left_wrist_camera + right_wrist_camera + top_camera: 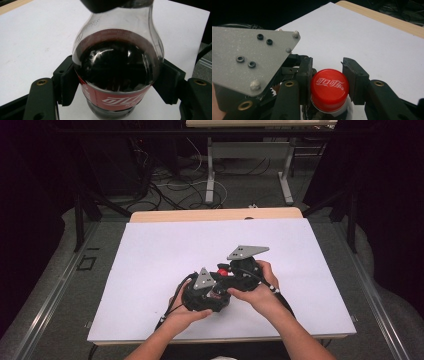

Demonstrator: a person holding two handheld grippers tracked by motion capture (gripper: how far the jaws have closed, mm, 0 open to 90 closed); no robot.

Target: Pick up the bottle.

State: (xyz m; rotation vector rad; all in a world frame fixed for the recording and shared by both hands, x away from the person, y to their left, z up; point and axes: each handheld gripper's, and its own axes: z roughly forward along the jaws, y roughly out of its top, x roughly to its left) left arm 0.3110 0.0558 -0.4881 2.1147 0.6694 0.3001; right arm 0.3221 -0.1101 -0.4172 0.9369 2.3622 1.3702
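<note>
Between the black jaws of the right claw [329,86], low in the middle of the right gripper view, sits the red cap [329,89] of a cola bottle [117,72], pressed from both sides. Lower down, the left claw [117,85] clamps the bottle's dark, red-labelled body, its pads tight against the plastic at the lower centre of the left gripper view. From the high view both hands meet just below the frame's centre, over the white desk [150,260].
</note>
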